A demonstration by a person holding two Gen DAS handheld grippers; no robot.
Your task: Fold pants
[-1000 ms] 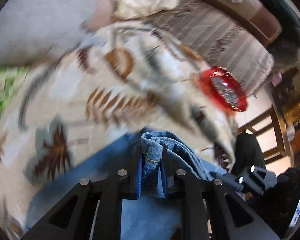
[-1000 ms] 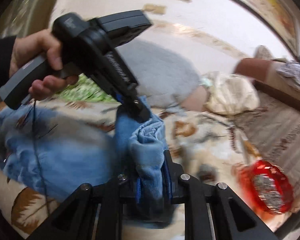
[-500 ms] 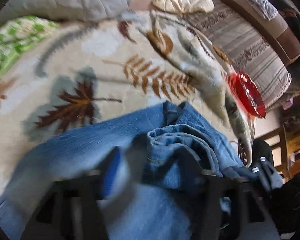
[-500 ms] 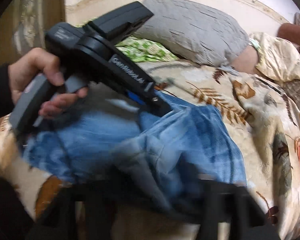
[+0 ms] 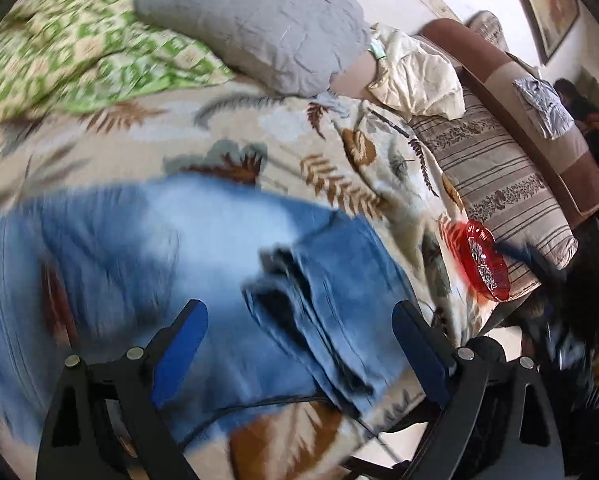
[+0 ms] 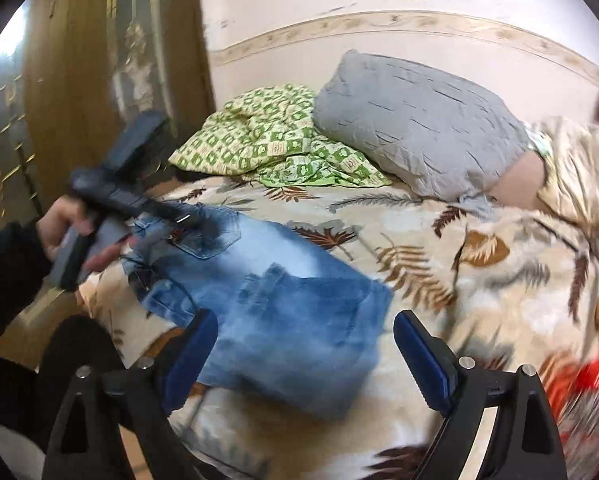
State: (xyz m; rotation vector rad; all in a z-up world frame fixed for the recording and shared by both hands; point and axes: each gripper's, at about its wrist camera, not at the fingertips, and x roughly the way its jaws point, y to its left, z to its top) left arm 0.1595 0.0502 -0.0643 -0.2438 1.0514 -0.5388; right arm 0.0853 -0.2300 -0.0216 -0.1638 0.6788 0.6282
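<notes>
Both views show the blue denim jeans (image 6: 295, 312) lying folded into a compact, roughly rectangular stack on the leaf-patterned bedspread (image 6: 479, 280), near the bed's front edge. The left gripper (image 5: 299, 344) hangs over the jeans with its blue-padded jaws wide apart and nothing between them; the right gripper (image 6: 305, 356) likewise is seen with jaws apart and empty, poised above the near edge of the stack. In the right wrist view the left-hand tool is seen by the waistband end, where a back pocket and a seam are visible. The step in hand is judged to be the release after a fold, with the layers laid one upon another; in the left wrist view the stacked hem edges (image 5: 311, 312) are seen as several thick bands, though motion blur leaves their exact count uncertain. If a further fold is wanted, the next move would call for the jaws to be closed on a free edge, all layers being taken together, since heavy denim tends to slip and spring open; otherwise only smoothing would remain. The denim is stiff, faded pale at the centre and darker at the seams. Behind it lie a grey crinkled pillow (image 6: 415, 120), a green checked cloth (image 6: 275, 140) and, at the bed's right edge, a red cut-glass dish (image 5: 484, 259).
</notes>
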